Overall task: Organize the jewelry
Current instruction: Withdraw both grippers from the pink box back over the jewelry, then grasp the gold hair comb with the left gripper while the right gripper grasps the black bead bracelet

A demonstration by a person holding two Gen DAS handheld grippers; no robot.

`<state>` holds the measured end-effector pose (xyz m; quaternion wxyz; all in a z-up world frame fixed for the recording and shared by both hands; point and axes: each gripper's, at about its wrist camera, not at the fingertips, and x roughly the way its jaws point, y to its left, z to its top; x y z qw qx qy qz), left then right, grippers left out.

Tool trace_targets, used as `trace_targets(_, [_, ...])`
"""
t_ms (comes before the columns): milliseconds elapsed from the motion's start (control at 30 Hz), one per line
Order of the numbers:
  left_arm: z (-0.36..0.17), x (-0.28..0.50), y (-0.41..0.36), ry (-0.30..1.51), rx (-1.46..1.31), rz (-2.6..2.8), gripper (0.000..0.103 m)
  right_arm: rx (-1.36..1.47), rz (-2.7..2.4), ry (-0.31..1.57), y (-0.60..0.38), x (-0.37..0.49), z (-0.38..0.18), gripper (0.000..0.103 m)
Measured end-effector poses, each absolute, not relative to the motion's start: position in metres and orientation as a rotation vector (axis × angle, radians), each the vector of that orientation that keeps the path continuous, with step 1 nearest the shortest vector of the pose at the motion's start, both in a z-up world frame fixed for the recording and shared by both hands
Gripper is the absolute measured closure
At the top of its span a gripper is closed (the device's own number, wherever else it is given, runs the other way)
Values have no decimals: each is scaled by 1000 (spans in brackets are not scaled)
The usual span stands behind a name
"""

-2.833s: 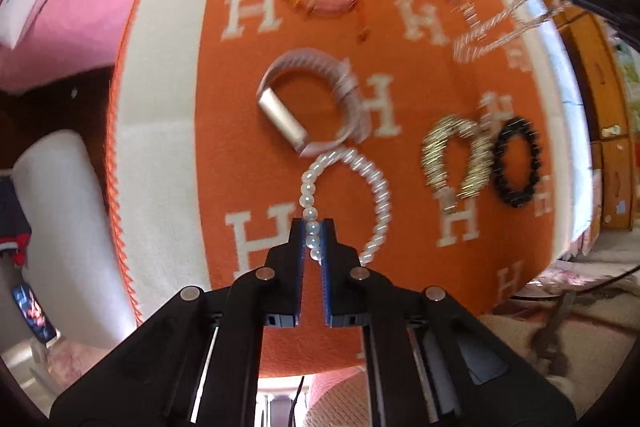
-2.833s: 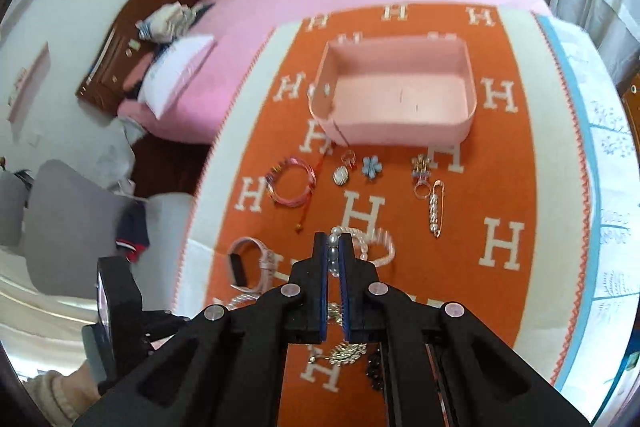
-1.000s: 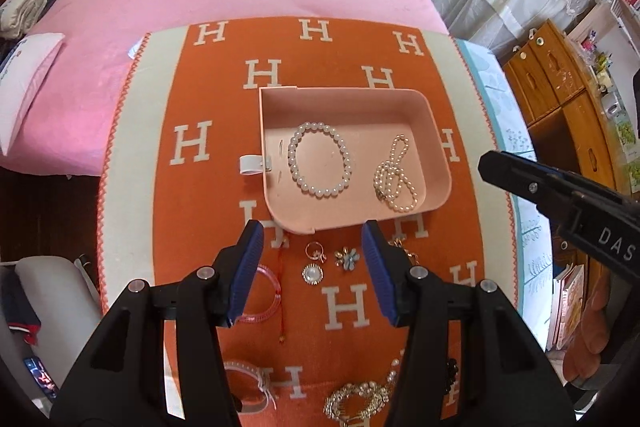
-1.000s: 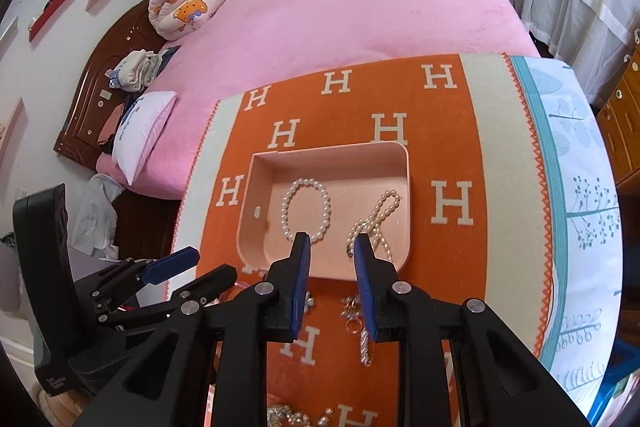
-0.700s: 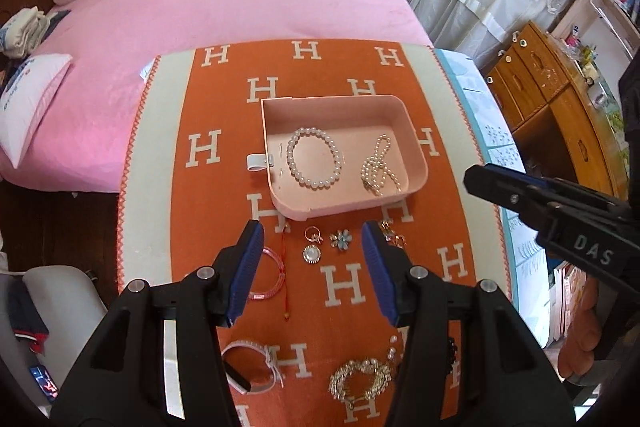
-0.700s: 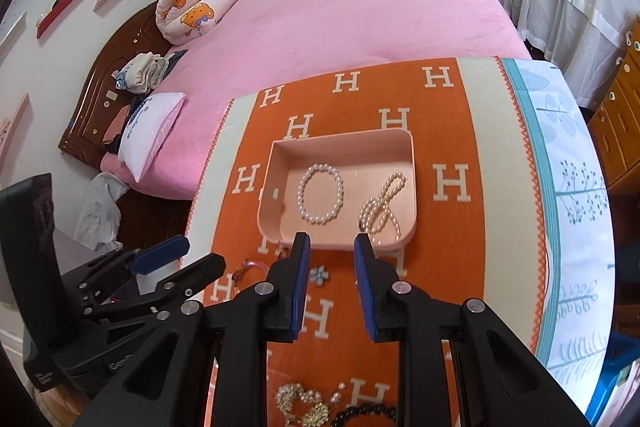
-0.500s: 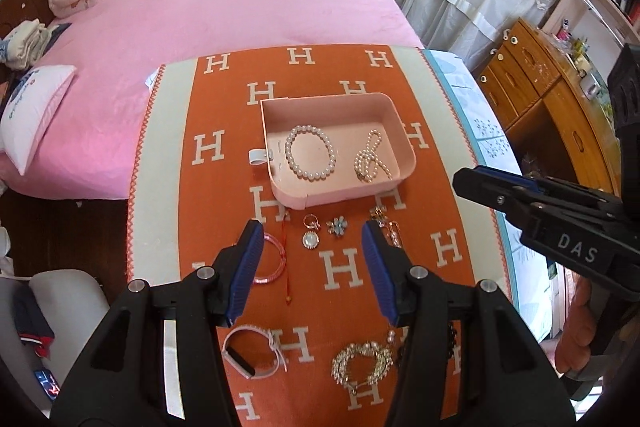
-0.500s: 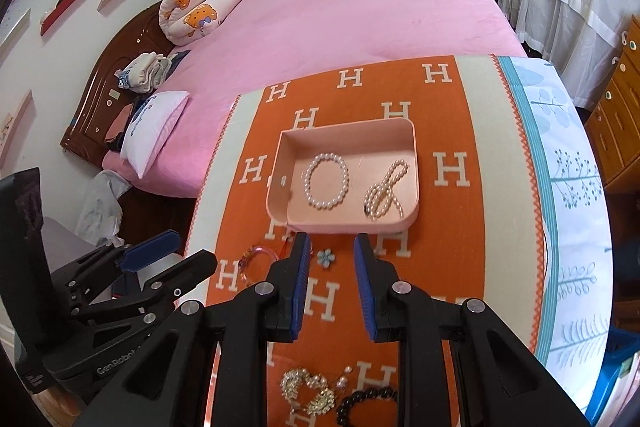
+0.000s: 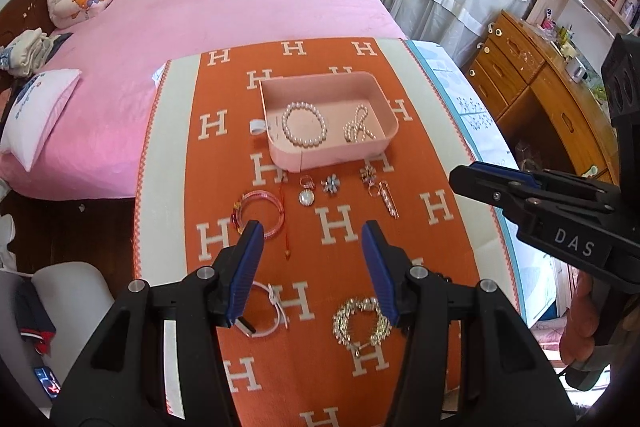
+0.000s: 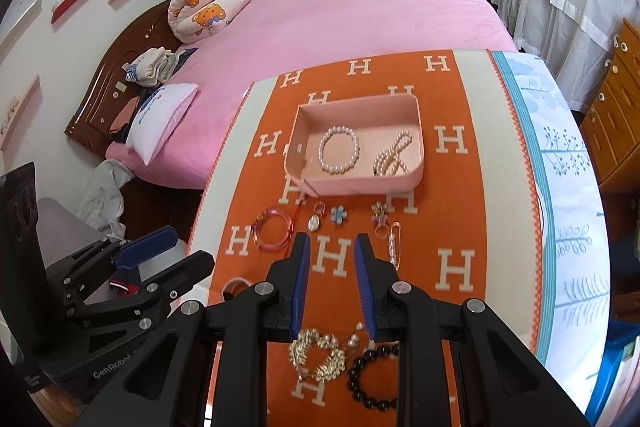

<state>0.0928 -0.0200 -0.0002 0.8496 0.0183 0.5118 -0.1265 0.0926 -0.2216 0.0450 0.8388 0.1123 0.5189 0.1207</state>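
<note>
The left tongs (image 9: 312, 251) hang open and empty above the counter (image 9: 472, 131), whose orange cloth (image 9: 340, 251) is covered with white "H" letters. The right tongs (image 10: 331, 259) are also parted, more narrowly, with nothing between the blue pads (image 10: 301, 267). In the left view the right tool's black body reads "DAS"; in the right view the left tool's body reads "GenRobot", the end cut off.

The pink tray (image 9: 376, 147) sits at the far middle of the cloth and holds a pearl bracelet (image 9: 305, 125) and, apart from it to the right, a bunched pearl strand (image 9: 358, 129). A white tag (image 9: 257, 125) sticks out by the tray's left wall.

Outside the tray, just in front of it, lie a pink bangle (image 9: 260, 213), a ring (image 9: 306, 181), a pendant (image 9: 307, 197), a blue flower (image 9: 331, 184), a charm (image 9: 366, 174) and a pin (image 9: 389, 201). Nearer the tongs lie a white band (image 9: 264, 311), a gold bracelet (image 9: 362, 321) and black beads (image 10: 372, 375)
</note>
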Motion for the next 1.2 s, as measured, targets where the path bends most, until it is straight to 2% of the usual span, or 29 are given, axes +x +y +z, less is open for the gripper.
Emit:
trace_targets(267, [-32,63,-19,1127,54,-296,55,232,231,1126,-229,47,20,80])
trace_targets(633, [-103,39,-41,1198,186,-402,55,251,136,1232,-259,-7,-52,80])
trace_targets(800, [-128,38,-59,1207,305,-460,55,247,75,1274,-272,-28,-85,68])
trace_targets(1200, [-161,52,-96,1243,550,-611,55,237,4,1305,-269,-33,-122,68])
